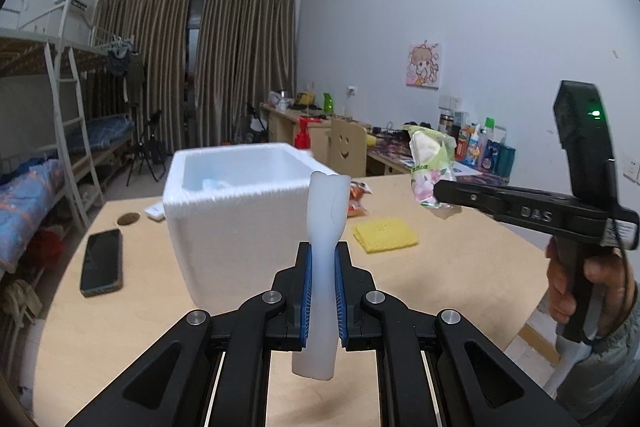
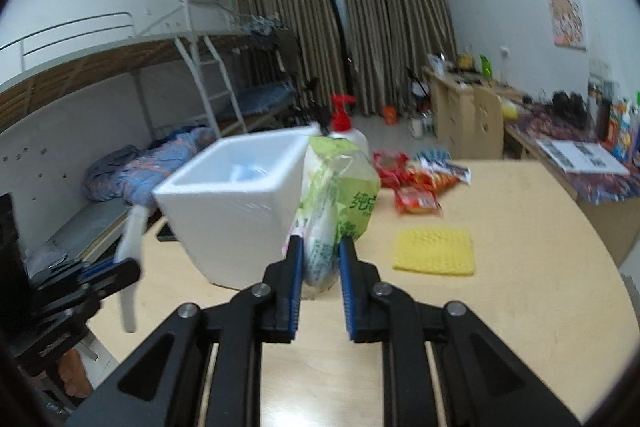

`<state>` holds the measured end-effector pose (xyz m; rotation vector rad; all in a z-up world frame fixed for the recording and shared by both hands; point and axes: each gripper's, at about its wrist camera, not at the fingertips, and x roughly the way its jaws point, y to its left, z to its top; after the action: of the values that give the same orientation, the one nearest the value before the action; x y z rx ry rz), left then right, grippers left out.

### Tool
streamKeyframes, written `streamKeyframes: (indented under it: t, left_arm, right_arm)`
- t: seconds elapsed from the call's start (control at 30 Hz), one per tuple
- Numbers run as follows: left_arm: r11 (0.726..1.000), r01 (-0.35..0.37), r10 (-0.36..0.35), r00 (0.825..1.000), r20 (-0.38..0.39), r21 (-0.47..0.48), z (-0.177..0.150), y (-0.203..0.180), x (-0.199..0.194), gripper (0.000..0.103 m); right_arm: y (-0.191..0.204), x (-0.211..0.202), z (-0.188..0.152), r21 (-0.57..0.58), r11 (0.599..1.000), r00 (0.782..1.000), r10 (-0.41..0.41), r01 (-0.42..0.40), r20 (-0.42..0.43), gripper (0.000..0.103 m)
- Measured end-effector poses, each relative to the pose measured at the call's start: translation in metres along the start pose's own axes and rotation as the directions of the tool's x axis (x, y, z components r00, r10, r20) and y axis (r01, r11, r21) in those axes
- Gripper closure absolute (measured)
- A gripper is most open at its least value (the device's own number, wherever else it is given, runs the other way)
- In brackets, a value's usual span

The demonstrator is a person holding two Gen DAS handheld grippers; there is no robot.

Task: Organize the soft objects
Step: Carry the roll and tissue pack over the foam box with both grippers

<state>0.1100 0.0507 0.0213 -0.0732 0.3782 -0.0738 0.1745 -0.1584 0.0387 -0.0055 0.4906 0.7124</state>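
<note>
My left gripper (image 1: 323,251) is shut on a white foam strip (image 1: 325,227) and holds it upright above the table, just in front of the white foam box (image 1: 224,227). My right gripper (image 2: 320,251) is shut on a green tissue pack (image 2: 336,195) and holds it in the air right of the box (image 2: 232,211). In the left wrist view the right gripper (image 1: 440,193) holds the pack (image 1: 430,167) at the right. In the right wrist view the left gripper (image 2: 120,267) with the strip (image 2: 130,239) shows at the left. A yellow sponge cloth (image 1: 385,235) (image 2: 434,251) lies on the table.
A black phone (image 1: 102,263) lies on the wooden table (image 1: 460,267) left of the box. Red snack packets (image 2: 416,187) and a red-pump bottle (image 2: 346,131) sit behind the box. The box holds something pale blue. A bunk bed stands left, desks at the right.
</note>
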Motion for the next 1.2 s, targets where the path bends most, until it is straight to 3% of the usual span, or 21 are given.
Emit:
streamKeyframes:
  t: [0.6,1.2]
  left_arm:
    - [0.992,-0.117,0.119,0.992,0.049,-0.040,0.053,0.032,0.001,0.092]
    - [0.983,-0.162,0.164,0.986,0.024,-0.082,0.093,0.071,0.060,0.091]
  right_arm:
    - [0.043,0.025,0.039,-0.121,0.980,0.987,0.162,-0.159,0.020,0.082]
    - [0.057,0.071,0.064,-0.148,0.969,0.980,0.197,-0.197,-0.014,0.082]
